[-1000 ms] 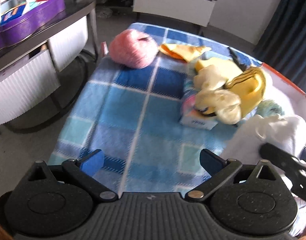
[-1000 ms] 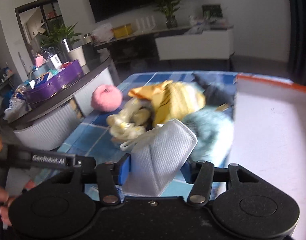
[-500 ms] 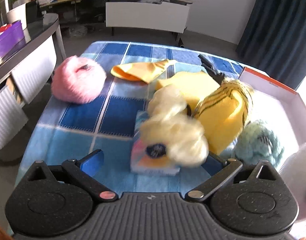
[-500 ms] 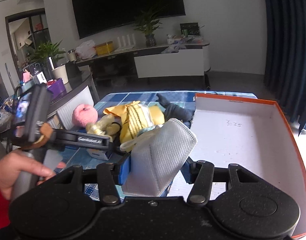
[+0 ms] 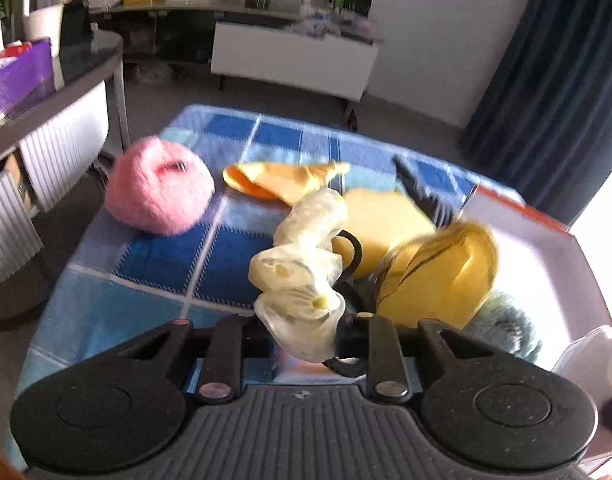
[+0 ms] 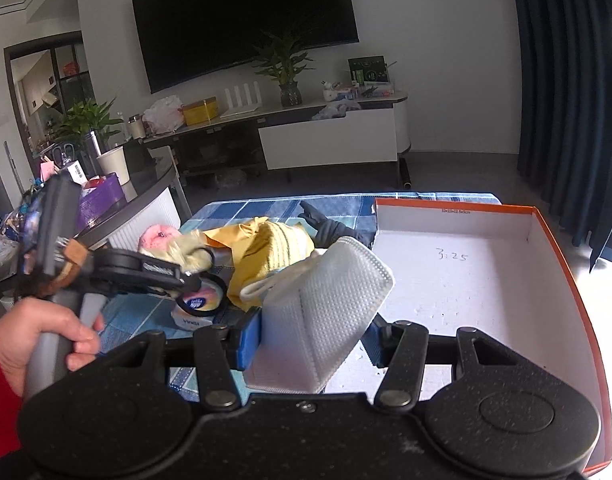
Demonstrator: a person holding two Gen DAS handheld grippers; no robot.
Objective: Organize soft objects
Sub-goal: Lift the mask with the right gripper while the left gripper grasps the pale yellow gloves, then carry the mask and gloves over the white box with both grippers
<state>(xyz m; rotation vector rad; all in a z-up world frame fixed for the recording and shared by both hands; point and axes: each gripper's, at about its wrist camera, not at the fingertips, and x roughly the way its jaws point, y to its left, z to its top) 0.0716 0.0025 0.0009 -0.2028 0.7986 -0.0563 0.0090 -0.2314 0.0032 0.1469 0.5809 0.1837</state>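
Grippers (image 5: 303,336) (image 6: 312,340) clamping glove (image 5: 301,276), mask (image 6: 322,312).

Handwritten "3:25" on white floor of box (image 6: 458,280); "Vinda" printed on side of tissue pack (image 6: 193,322); other print too blurred to read
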